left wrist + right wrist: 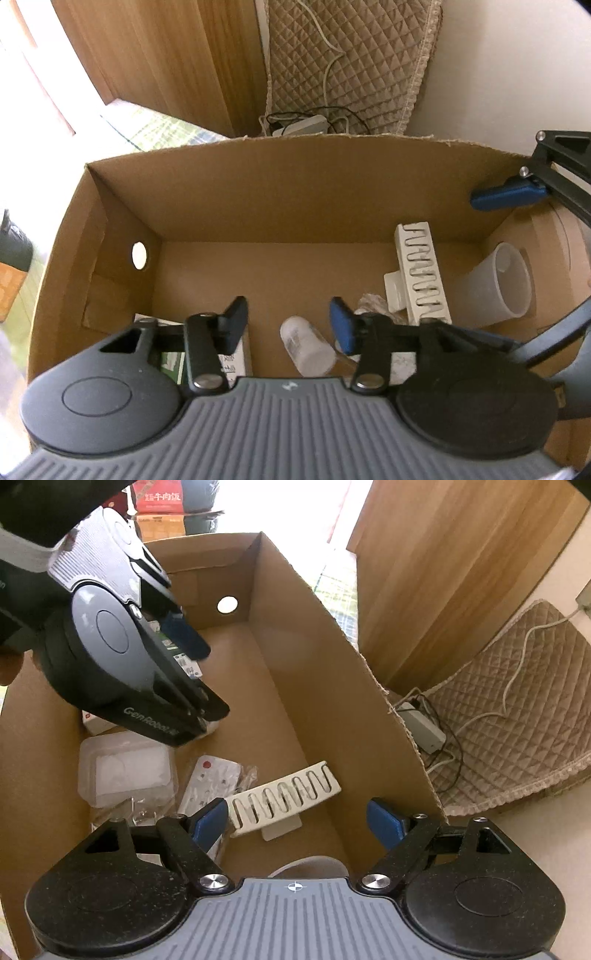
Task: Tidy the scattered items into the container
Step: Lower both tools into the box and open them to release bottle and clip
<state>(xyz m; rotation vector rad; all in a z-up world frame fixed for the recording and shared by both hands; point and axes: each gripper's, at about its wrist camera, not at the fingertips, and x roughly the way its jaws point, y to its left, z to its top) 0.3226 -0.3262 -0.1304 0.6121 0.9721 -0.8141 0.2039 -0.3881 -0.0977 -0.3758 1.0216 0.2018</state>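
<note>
Cardboard box [258, 199] | left gripper [288, 325] wide above white bottle [308, 347] | right gripper [295, 825] wide over slotted rack [284, 794]

Right wrist view: left gripper [207, 716] housing carries light lettering "GenRobot" along its lower edge, with further small characters after it too small to read. Red carton [159, 496] at top of frame, beyond the cardboard box [314, 672], bears white Chinese print ending "牛肉饭"; leading characters blurred. White packet [207, 786] on the box floor has a red dot and small dark marks, illegible. Left wrist view: green-and-white package [207, 363] shows print, unreadable.
</note>
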